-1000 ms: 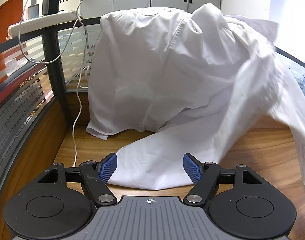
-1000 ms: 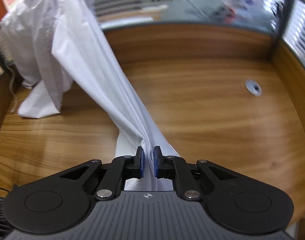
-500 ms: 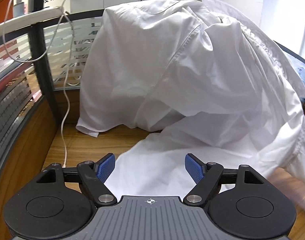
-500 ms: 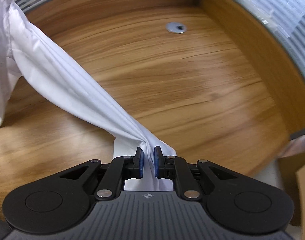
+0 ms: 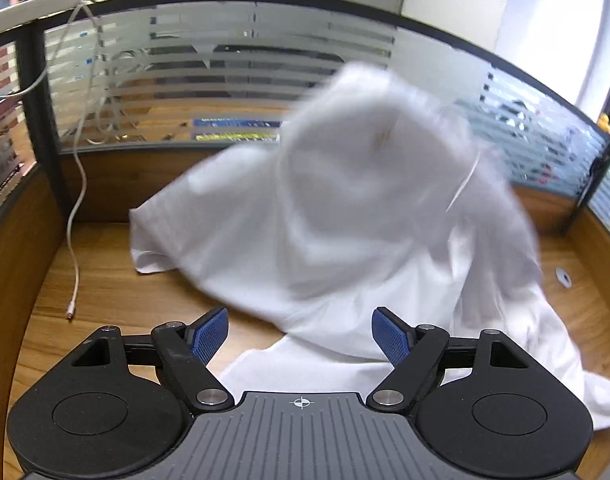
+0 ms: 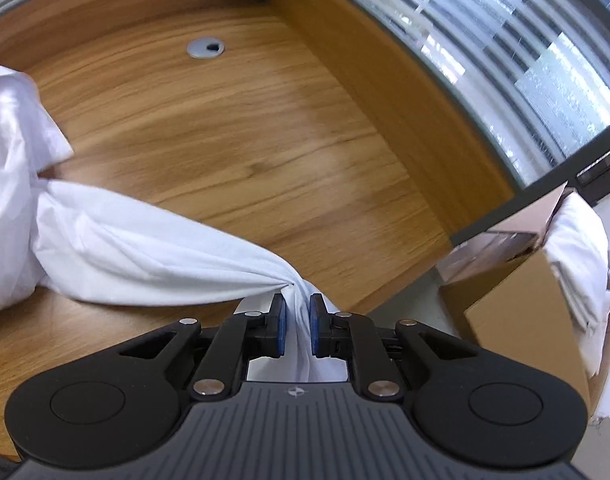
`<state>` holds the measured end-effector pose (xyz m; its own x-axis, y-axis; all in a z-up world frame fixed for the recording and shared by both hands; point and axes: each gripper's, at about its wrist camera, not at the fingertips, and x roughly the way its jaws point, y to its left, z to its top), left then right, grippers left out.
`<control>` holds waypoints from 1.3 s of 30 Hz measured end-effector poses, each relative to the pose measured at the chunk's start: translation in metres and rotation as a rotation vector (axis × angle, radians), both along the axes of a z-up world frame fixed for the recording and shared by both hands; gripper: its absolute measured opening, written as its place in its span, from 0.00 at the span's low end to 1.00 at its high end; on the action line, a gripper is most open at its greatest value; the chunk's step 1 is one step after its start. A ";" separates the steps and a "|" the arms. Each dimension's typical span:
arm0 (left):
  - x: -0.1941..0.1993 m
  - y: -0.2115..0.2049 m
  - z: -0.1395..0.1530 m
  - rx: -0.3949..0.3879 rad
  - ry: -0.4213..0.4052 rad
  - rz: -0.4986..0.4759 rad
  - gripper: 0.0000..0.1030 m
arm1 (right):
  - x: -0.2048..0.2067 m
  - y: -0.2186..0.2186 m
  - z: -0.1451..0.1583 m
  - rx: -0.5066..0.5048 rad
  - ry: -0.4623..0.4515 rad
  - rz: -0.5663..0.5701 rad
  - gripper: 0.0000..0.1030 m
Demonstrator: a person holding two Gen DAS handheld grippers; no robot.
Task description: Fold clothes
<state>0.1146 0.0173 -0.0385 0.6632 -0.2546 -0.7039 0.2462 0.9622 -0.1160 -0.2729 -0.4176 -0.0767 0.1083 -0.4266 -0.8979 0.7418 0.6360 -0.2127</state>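
— Slumped now: the crumpled white cotton garment point(image 5: 345, 216) has dropped off the partition onto the wooden desk point(image 6: 233, 128).

— Right gripper point(image 6: 297, 322) fingers pinch its twisted corner; left gripper point(image 5: 301, 334) fingers gape, empty. Further pulling could drag it over the desk edge.

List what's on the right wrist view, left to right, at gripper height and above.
White garment, bunched at left → its twisted end pinched in the right gripper → bare wooden desk → cardboard box → white cloth draped over the box's right edge.
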 end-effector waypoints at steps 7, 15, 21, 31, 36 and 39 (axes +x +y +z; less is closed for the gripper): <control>0.007 -0.038 -0.026 0.081 0.007 -0.091 0.82 | 0.049 -0.017 0.008 -0.003 -0.132 0.072 0.61; 0.021 -0.080 -0.067 0.145 -0.038 -0.315 0.86 | 0.100 0.043 0.004 0.128 -0.318 0.172 0.82; 0.041 -0.096 -0.096 0.241 -0.055 -0.425 0.86 | 0.136 0.097 -0.029 0.260 -0.420 0.129 0.89; 0.072 -0.116 -0.139 0.415 -0.070 -0.565 0.60 | 0.199 0.144 -0.096 0.455 -0.517 -0.055 0.96; 0.083 -0.114 -0.136 0.396 -0.021 -0.530 0.03 | 0.220 0.146 -0.108 0.405 -0.423 -0.063 0.43; 0.085 -0.108 -0.130 0.352 0.027 -0.484 0.03 | 0.215 0.130 -0.108 0.394 -0.412 -0.059 0.05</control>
